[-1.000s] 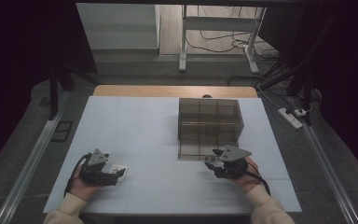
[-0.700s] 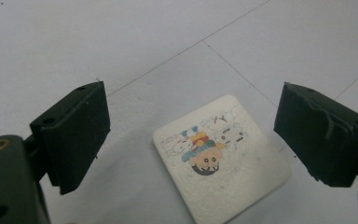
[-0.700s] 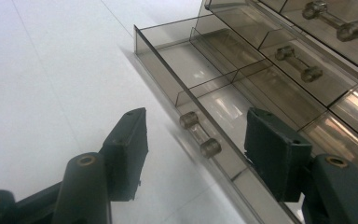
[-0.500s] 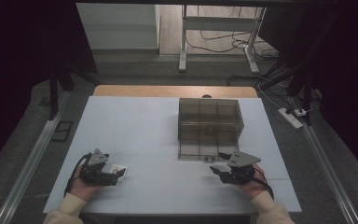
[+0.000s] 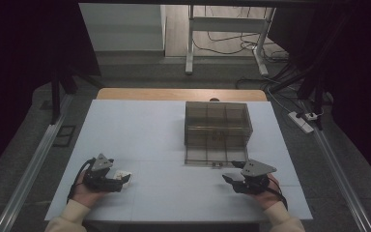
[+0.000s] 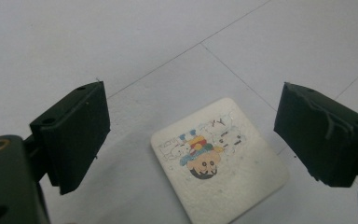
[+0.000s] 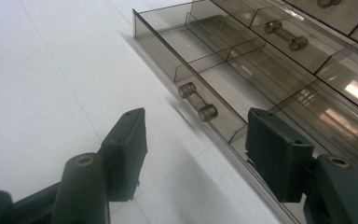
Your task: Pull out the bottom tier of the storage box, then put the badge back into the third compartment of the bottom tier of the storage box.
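Dim, dark surroundings; table [image 5: 140, 125] evenly lit; glare on drawer box [image 7: 354, 93]; soft focus.

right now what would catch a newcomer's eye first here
A smoky clear drawer box stands right of the table's middle, its lowest drawer pulled out toward the open right hand-held gripper. Near the left front edge, a small white card with a cartoon picture lies flat between the open left hand-held gripper's jaws.

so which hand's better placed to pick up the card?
Left. The left gripper sits open right over the card; the right gripper is by the drawer, across the table.
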`<action>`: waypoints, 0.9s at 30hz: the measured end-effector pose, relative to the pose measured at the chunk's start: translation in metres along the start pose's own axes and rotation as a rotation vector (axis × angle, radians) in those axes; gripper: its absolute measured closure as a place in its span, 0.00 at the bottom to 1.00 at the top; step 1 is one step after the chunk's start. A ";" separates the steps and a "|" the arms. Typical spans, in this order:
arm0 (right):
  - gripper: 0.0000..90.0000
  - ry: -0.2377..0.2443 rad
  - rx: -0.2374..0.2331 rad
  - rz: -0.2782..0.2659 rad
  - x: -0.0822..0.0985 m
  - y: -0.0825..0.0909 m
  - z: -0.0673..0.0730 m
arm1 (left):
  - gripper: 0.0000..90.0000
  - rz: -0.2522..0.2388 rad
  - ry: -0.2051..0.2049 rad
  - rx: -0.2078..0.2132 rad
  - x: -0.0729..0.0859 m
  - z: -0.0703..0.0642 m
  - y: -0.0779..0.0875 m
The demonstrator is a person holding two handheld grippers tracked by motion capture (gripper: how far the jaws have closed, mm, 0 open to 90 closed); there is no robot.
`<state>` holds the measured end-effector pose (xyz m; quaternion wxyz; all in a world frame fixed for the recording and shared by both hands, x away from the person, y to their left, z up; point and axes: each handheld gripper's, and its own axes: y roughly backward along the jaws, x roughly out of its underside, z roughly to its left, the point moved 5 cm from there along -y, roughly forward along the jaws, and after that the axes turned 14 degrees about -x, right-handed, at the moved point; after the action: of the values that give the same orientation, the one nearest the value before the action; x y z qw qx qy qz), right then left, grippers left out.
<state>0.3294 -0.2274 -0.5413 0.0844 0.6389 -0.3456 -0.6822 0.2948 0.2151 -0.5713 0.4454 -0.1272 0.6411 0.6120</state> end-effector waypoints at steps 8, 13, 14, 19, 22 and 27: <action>0.42 0.003 -0.006 0.001 0.000 -0.001 0.000 | 0.12 0.002 -0.004 0.008 0.000 0.001 0.000; 0.42 0.002 -0.003 0.002 0.000 0.000 0.000 | 0.11 0.001 0.003 0.017 -0.002 0.002 0.001; 0.42 0.004 -0.008 -0.004 0.000 0.000 0.000 | 0.11 -0.002 0.007 0.018 -0.003 0.003 0.002; 0.41 0.016 -0.027 -0.007 0.000 0.000 0.001 | 0.11 -0.013 0.017 0.008 -0.006 0.006 0.008; 0.41 0.012 -0.025 -0.011 0.000 0.000 0.001 | 0.11 0.002 0.016 0.021 -0.008 0.005 0.011; 0.41 0.009 -0.016 -0.012 -0.001 0.001 0.000 | 0.11 0.028 0.029 0.030 -0.010 0.007 0.017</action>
<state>0.3290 -0.2282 -0.5400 0.0869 0.6432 -0.3360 -0.6826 0.2909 0.2213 -0.5514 0.4292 -0.1204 0.6582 0.6067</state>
